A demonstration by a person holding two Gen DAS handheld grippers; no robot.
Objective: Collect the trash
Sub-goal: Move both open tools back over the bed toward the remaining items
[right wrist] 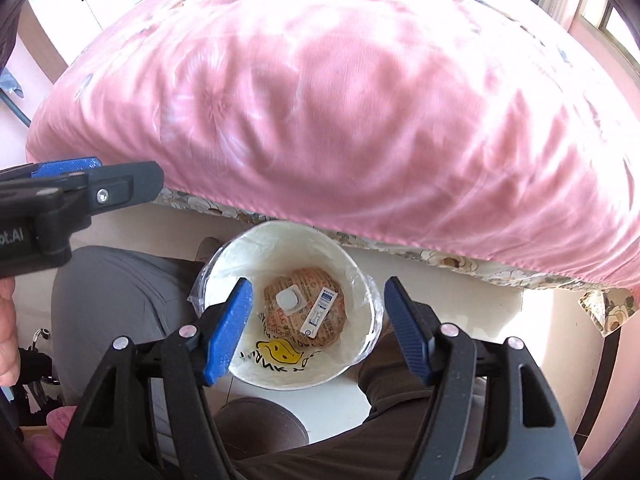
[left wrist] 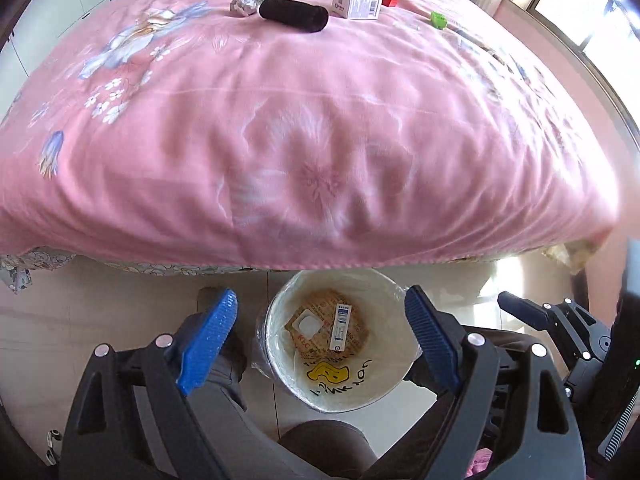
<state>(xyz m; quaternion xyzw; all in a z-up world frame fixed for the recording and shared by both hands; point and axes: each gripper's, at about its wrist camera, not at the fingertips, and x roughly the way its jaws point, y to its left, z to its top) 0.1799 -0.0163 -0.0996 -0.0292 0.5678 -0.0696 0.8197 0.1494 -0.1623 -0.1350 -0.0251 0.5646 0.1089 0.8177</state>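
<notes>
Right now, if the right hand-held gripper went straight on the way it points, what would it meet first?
Probably the white trash bin below: the right hand-held gripper hangs open over its mouth, aimed at the small white box on the bottom. Depth is unclear.

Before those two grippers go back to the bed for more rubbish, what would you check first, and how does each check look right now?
1. Left gripper empty, jaws apart: ok.
2. Right gripper empty, jaws apart: ok.
3. Bin upright on the floor by the bed: ok.
4. Earlier rubbish inside: small box and blister pack lie at the bottom: ok.
5. Rubbish left on the bedspread: foil ball, white box, green piece: not ok.
6. Whether the black roll is rubbish: cannot tell.
</notes>
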